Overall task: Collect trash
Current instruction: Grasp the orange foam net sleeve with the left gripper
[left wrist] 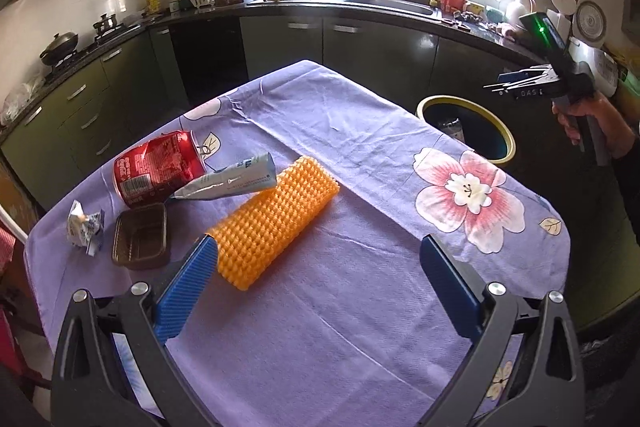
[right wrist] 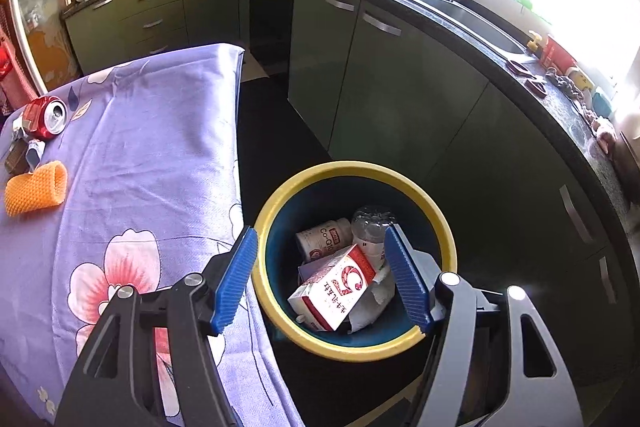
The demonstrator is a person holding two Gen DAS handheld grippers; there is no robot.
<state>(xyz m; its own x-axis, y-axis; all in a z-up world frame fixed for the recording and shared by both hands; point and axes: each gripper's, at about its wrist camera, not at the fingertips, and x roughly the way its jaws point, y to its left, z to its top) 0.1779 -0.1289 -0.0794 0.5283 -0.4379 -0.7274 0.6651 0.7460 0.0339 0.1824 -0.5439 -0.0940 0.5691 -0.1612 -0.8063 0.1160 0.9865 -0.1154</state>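
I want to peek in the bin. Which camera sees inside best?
The right wrist view: it looks straight down into the bin, showing a carton and bottles. The left wrist view shows only its rim beside the table.

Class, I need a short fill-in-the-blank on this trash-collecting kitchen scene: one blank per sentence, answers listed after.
1. The crushed can on the tablecloth is coloured ____.
2. The bin beside the table has a ____ rim.
3. The foam net sleeve lying near the left gripper is coloured ____.
4. The right gripper is above the bin with ____ between its fingers.

Answers: red; yellow; orange; nothing
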